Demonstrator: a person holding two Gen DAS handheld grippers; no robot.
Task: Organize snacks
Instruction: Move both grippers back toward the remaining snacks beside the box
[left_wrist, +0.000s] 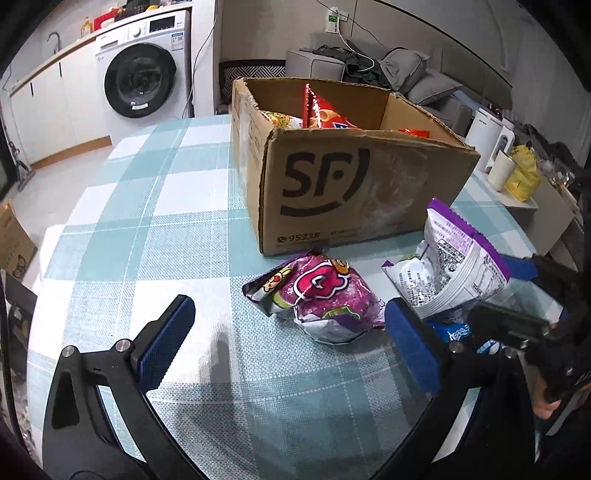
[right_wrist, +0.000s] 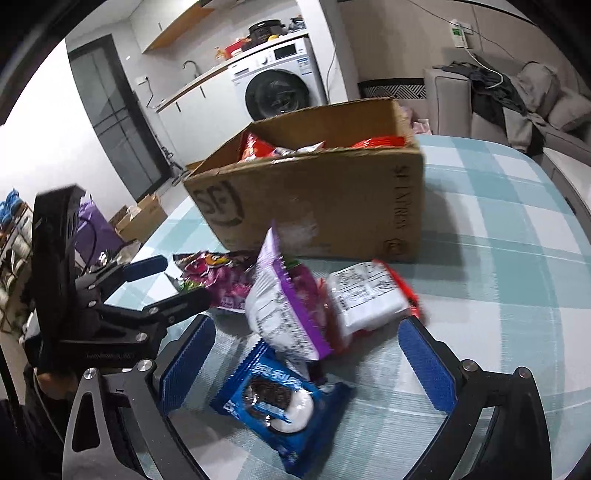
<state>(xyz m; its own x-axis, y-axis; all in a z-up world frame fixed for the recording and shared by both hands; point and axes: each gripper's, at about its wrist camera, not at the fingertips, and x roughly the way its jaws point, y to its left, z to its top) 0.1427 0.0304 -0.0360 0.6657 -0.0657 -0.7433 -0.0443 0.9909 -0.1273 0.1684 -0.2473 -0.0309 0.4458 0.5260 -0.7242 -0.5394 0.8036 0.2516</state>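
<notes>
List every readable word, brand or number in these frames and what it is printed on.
"SF": cardboard box, front face.
"95338": same face, bottom left.
"SF EXPRESS", running vertically: the box's side face, right wrist view.
Blue cookie pack: brand in Chinese characters; small print blurred.
Purple-and-white bag, pink snack bag, washing machine stickers: unreadable.

Left gripper tilted downward, jaws spread wide and empty, right gripper beside it, angled down too, jaws wide, gripping nothing
</notes>
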